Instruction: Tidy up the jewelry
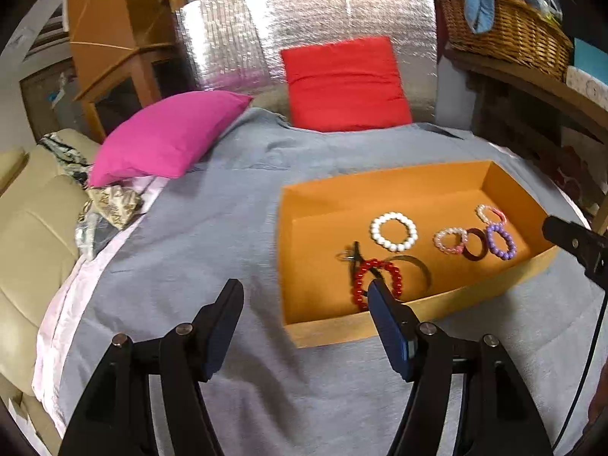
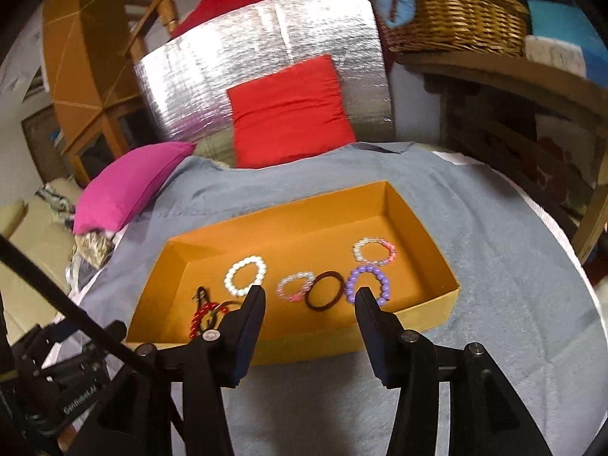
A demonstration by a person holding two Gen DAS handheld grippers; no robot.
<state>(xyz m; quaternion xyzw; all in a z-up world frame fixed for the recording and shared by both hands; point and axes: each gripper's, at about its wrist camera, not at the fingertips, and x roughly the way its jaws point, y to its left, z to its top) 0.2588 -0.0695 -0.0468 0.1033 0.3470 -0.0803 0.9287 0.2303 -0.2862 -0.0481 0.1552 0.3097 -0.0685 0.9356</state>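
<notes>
One shallow orange cardboard box point(image 2: 421, 319) holds five beaded bracelets point(image 2: 245, 275), one dark brown band point(image 2: 323, 296) and one thin metal bangle point(image 1: 420, 266); two cushions point(image 1: 344, 83) behind.

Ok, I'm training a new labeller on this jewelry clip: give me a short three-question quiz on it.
1. True or false: both the left gripper and right gripper are open and empty.
2. Which lies nearest the purple bracelet in the orange box? A white bracelet B dark hair tie C red bracelet
3. What colour is the cloth under the box?

Key: 1 true; 2 B; 3 grey.
</notes>
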